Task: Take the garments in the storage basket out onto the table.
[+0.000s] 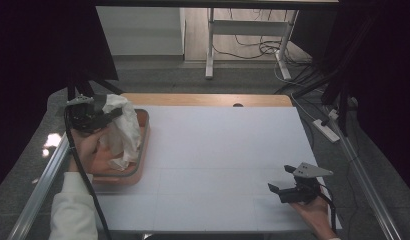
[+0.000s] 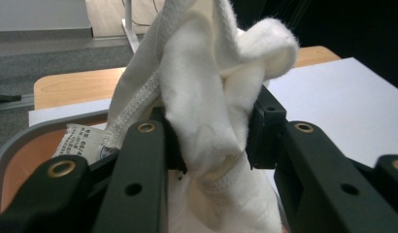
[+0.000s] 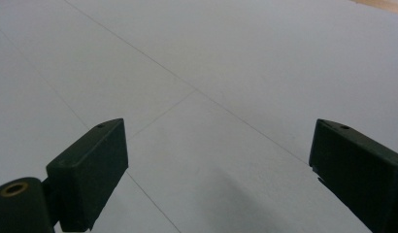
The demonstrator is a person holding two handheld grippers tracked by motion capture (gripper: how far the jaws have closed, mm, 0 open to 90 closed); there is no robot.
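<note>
A white cloth (image 1: 122, 129) hangs bunched over an orange tray (image 1: 143, 131) at the table's left side. My left gripper (image 1: 104, 114) is shut on the cloth's upper part and holds it above the tray. In the left gripper view the cloth (image 2: 207, 97) is pinched between the two black jaws of my left gripper (image 2: 211, 141), and a printed label (image 2: 83, 141) shows at its lower left. My right gripper (image 1: 281, 179) rests low over the white table near the front right, jaws wide apart. The right gripper (image 3: 216, 170) has nothing between its jaws, just bare table surface.
The white table top (image 1: 218, 150) spreads between the two hands, with a wooden strip (image 1: 208, 99) along its far edge. Metal rails run down both sides. Beyond the table stand a desk frame (image 1: 210, 45) and loose cables (image 1: 263, 47) on the floor.
</note>
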